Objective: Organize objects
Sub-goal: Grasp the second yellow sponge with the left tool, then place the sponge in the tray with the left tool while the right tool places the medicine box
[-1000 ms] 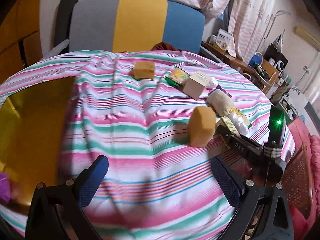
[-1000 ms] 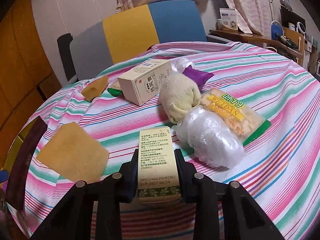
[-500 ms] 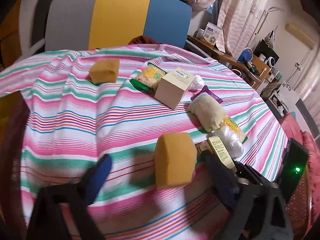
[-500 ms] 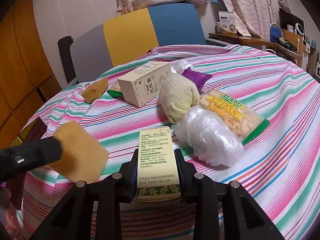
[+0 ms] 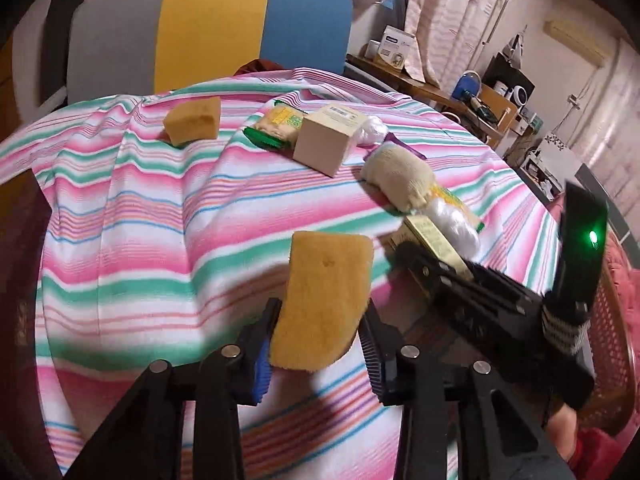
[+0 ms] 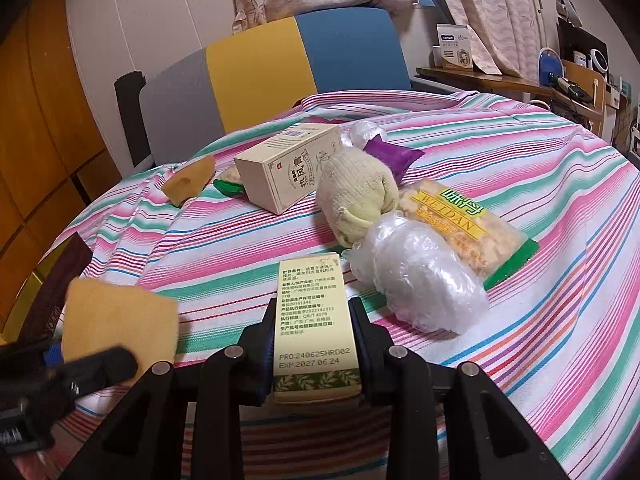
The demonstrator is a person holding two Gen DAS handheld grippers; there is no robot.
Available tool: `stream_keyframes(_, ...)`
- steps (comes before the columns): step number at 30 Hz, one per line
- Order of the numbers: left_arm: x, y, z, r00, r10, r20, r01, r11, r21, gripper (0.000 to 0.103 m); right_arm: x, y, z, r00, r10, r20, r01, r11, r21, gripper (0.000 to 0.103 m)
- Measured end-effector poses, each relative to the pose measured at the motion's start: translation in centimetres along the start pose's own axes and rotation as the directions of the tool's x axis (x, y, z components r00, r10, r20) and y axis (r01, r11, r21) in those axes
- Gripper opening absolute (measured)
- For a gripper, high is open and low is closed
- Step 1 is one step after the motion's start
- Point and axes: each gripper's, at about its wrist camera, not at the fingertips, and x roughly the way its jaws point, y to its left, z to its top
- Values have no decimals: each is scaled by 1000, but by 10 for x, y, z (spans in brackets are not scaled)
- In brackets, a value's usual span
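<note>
And the left gripper (image 5: 318, 354) has closed in on it — half a second ago its jaws stood wide either side of the yellow sponge (image 5: 324, 300), and now they are clamped narrow on the sponge's lower end, the block standing up between them above the striped tabletop (image 5: 132, 216). From the right wrist view the same sponge (image 6: 120, 320) shows low at the left edge, blurred, so it looks to be on the move.

Going down by size: the tabletop carries the rest of the clutter in a loose line. There's the cream carton (image 6: 288, 168) lying on its side, the snack packet (image 6: 464, 224) with green trim, the clear plastic bundle (image 6: 416, 284) lying partly on that packet, the rolled cloth (image 6: 356, 196) touching the bundle, a second sponge (image 5: 194, 119) off towards the chair, and a small purple sachet (image 6: 394, 154) behind the cloth.

The right gripper (image 6: 314, 354) hasn't budged: jaws shut on the slim printed box (image 6: 314, 320), held flat and pointing at the pile.

So this is the pick-up step, both tools loaded. I'd judge the next move calls for a lift clear of the cloth and a carry to wherever these belong; the sponge is soft, so the squeeze wants to be firm enough not to let it swing out
</note>
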Motion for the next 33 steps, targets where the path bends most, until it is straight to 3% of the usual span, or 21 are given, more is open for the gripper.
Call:
stream_keyframes(21,-40,34,-48,1000,-11,9,12,997,-76,33,1,9,0,998,-59,-3,59,997,-44,31)
stream_keyframes(26,-69,45,-48,997,-40,72,49,991,-128,33,-2,12,-2,997,-82,4,82,995,-58,31)
stream_keyframes(33,-115,69,-50,986,-6,169,36,983,-179,33,-4,16,-5,994,-108,6,108,991,-76,31)
